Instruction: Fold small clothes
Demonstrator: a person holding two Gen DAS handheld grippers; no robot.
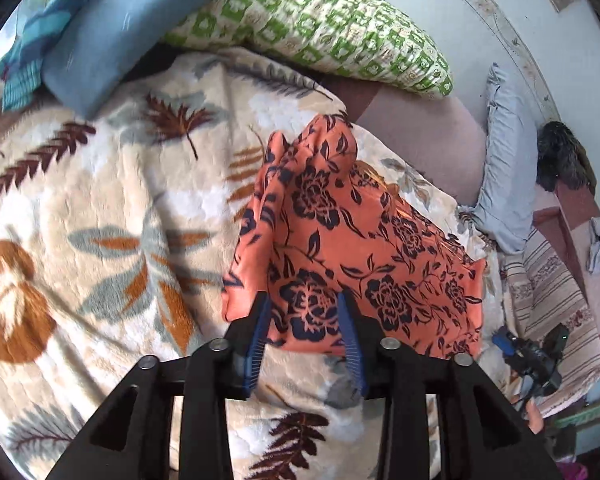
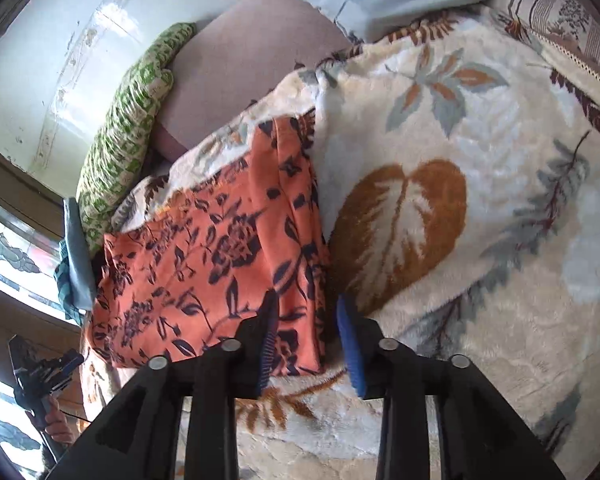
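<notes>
Lying on the leaf-print blanket (image 1: 100, 200) that covers the bed, the orange floral garment (image 1: 340, 240) occupies the centre of the left wrist view, partly folded, with one end bunched up toward 12 o'clock. At 10 o'clock from the garment, a blue pillow (image 1: 112, 32) rests on the blanket, and a green-patterned pillow (image 1: 320, 20) lies at 12 o'clock against the wall. The left tongs (image 1: 304, 320) are spread, both blue-padded fingers (image 1: 260, 332) at the near edge of the garment with the cloth showing between them; contact cannot be confirmed. At 4 o'clock in this view, the other gripper is visible beyond the garment's far edge. In the right wrist view, the same garment (image 2: 204, 256) lies at 9 o'clock on the blanket (image 2: 480, 160), with its folded edge running toward 12 o'clock. The right tongs (image 2: 306, 324) are spread as well: the left finger overlaps the garment's corner, and the right finger (image 2: 350, 340) sits over bare blanket just beside the cloth edge.
</notes>
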